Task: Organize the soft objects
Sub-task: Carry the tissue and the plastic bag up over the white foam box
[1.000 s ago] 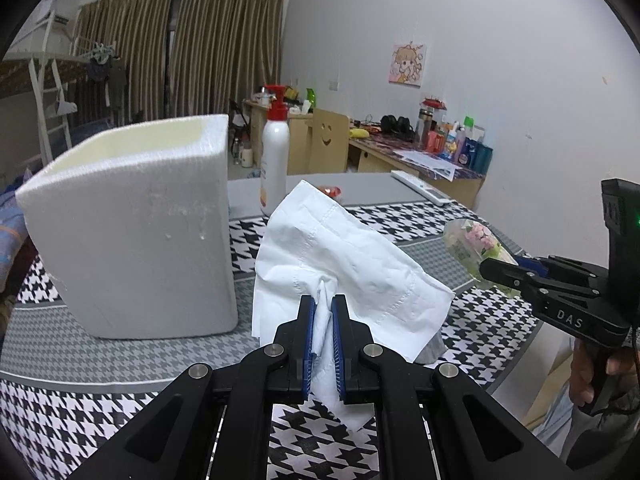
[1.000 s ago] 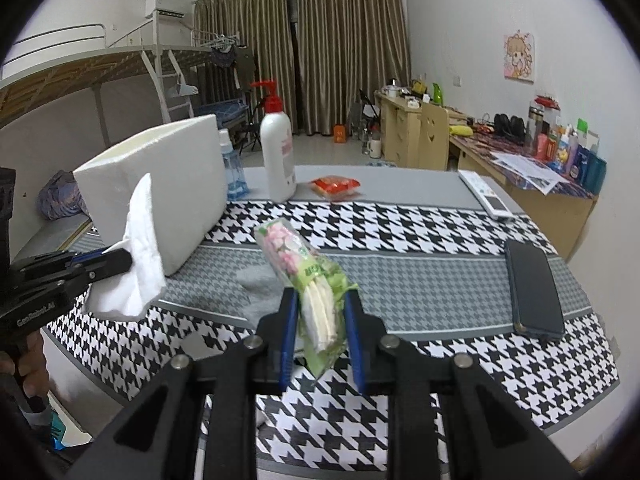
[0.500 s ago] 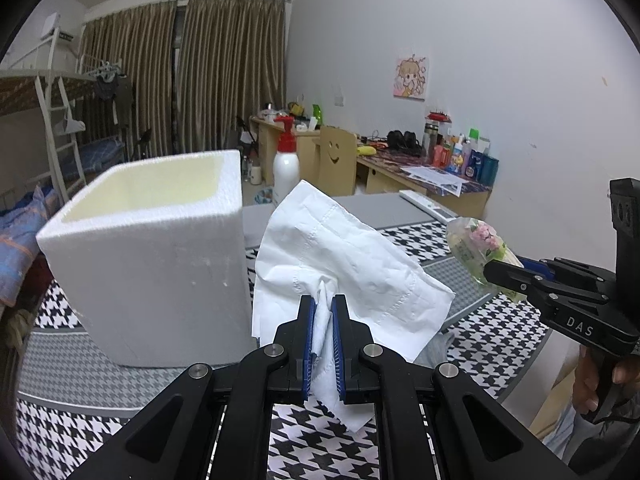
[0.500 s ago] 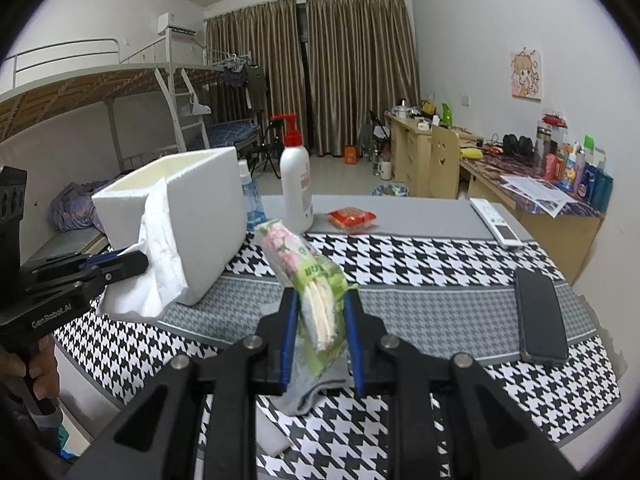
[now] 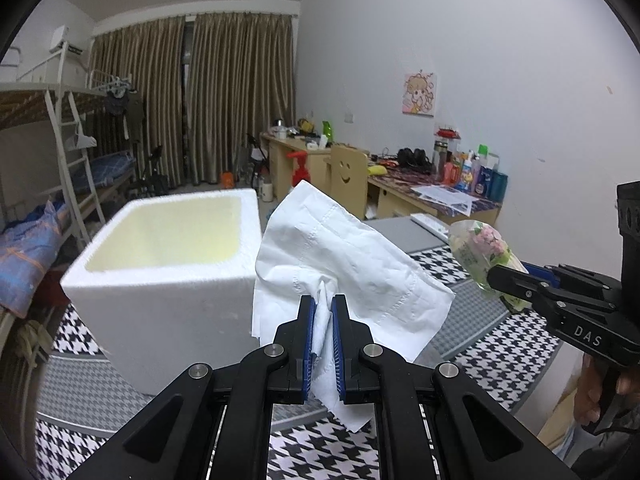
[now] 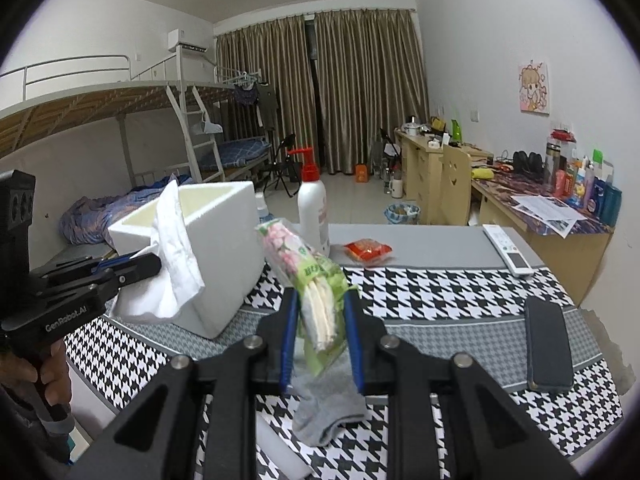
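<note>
One white foam box (image 5: 168, 280) stands open-topped on the houndstooth-covered bench (image 6: 440, 292), and what shows of its pale inside is bare; its floor is hidden from both views. The left gripper (image 5: 322, 344) is clamped tight on a single crumpled white tissue (image 5: 344, 264), held in the air just beside the box's near corner. The right gripper (image 6: 320, 340) is closed on one soft pack of tissues (image 6: 308, 276) in a green, flower-printed wrapper, also lifted clear of the bench, to the right of the box. Under that pack one grey sock (image 6: 328, 404) lies on the cloth. Elsewhere on the bench: one white pump bottle with a red head (image 6: 313, 212) behind the box, a clear bottle (image 6: 262, 206) beside it, mostly hidden, one small red packet (image 6: 367, 249), one white remote control (image 6: 506, 249) and one dark phone (image 6: 547, 342) near the right edge. A hand (image 6: 52, 368) grips the left gripper's handle.
</note>
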Demonstrator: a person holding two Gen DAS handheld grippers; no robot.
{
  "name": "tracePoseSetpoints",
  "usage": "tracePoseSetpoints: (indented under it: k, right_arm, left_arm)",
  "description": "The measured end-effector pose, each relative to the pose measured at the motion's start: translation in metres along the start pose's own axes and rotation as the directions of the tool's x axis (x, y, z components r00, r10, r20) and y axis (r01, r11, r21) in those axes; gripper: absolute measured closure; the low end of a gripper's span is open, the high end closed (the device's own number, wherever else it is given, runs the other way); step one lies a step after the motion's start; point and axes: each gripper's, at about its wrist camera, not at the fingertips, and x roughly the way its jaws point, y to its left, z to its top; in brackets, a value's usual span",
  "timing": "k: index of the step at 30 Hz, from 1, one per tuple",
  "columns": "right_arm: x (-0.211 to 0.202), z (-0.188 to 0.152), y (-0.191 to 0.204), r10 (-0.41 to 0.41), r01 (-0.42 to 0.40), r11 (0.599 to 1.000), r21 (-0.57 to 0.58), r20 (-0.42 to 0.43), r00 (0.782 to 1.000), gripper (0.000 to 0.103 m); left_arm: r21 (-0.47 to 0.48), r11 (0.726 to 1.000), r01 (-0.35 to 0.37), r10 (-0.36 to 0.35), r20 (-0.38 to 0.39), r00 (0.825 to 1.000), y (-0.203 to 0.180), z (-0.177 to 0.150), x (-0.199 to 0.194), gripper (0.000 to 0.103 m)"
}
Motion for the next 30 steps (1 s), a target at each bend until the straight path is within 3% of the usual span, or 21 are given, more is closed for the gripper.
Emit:
tracePoseSetpoints:
  k: [30]
  right_arm:
    - [0.004,0.038,0.026,0.082,-0.079,0.996,-0.030,0.107,0.991,0.076]
  left_arm:
    - [0.000,0.994,-0.110,0.109,0.115,0.987,0.029,0.046,-0.007,0.094]
